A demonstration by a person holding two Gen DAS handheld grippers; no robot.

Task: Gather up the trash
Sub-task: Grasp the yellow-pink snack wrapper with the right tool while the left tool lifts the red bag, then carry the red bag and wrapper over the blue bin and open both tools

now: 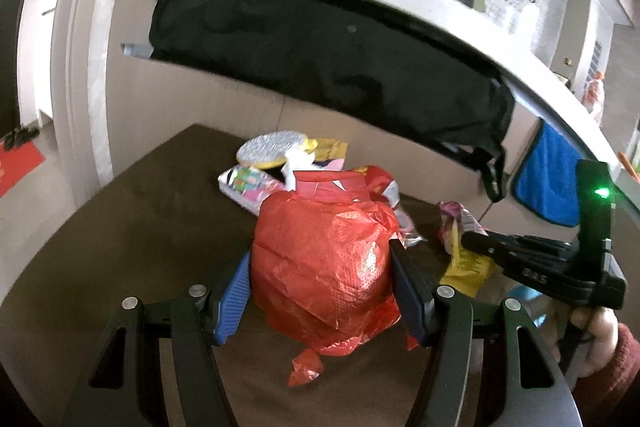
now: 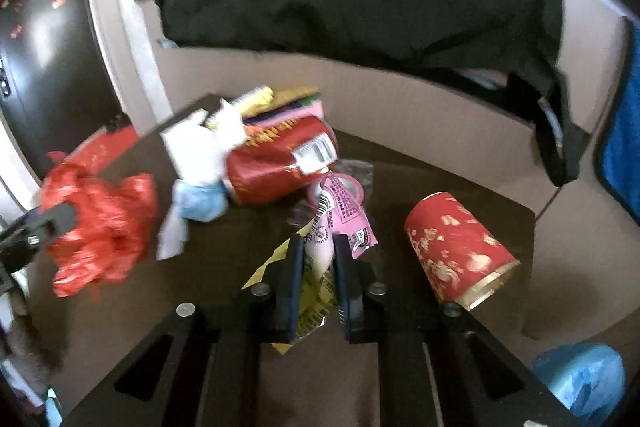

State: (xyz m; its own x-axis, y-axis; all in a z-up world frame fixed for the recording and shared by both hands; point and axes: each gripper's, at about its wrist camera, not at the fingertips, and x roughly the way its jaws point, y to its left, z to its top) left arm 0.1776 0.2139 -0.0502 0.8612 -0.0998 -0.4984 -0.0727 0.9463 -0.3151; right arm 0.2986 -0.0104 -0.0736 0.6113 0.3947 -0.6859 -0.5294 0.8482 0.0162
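Left gripper: clamped around a crumpled red plastic bag — bag bulges between both pads, above the dark desk.
Right gripper: clenched on a pink-and-yellow wrapper.
Other trash: red paper cup on its side — right of the wrapper; red packet behind.

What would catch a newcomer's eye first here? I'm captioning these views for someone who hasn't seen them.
The crumpled red plastic bag clamped in the left gripper over the dark table. Next, the right gripper shut on a pink-and-yellow wrapper, with a red paper cup lying tipped to its right.
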